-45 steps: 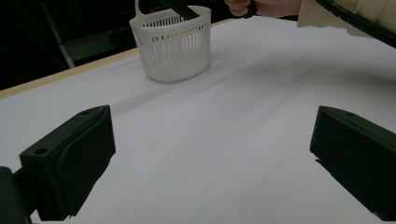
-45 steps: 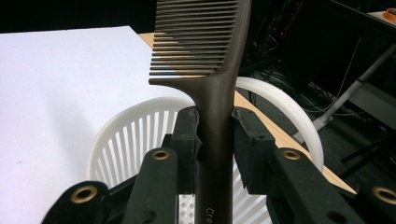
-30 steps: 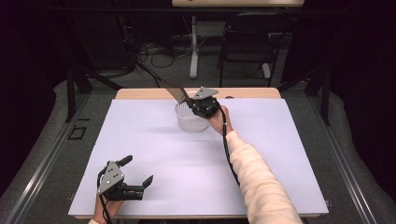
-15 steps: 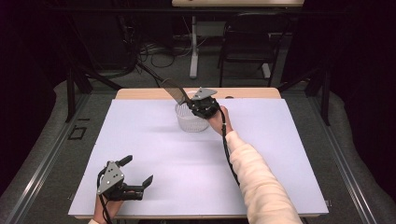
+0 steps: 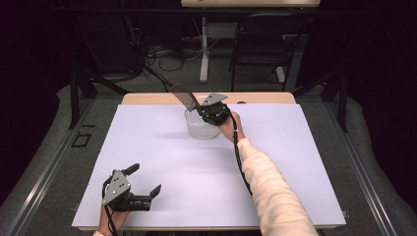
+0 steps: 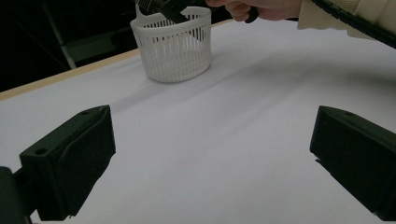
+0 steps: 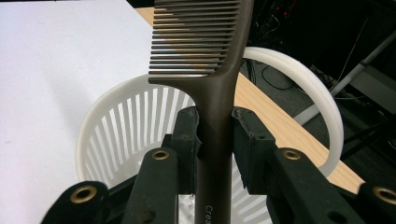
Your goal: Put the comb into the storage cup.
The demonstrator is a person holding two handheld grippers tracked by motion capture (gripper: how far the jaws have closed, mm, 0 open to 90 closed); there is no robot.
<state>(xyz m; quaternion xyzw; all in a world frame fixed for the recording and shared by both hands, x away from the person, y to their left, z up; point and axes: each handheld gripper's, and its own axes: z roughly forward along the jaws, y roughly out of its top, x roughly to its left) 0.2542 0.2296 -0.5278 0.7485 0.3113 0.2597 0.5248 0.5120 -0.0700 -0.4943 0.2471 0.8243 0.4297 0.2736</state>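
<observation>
A white basket (image 5: 201, 126) stands on the table (image 5: 147, 147). The right gripper (image 7: 215, 140) clamps a dark comb (image 7: 205, 51) above its rim (interior contents hidden). The left gripper (image 6: 212, 154) rests wide apart, empty.

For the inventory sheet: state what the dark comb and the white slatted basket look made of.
Dark brown comb: likely moulded plastic, smooth semi-matte; even teeth, printed lettering on the handle.
White slatted basket: likely plastic, matte, slightly translucent; thin uniform moulded slats, rolled rim.
</observation>
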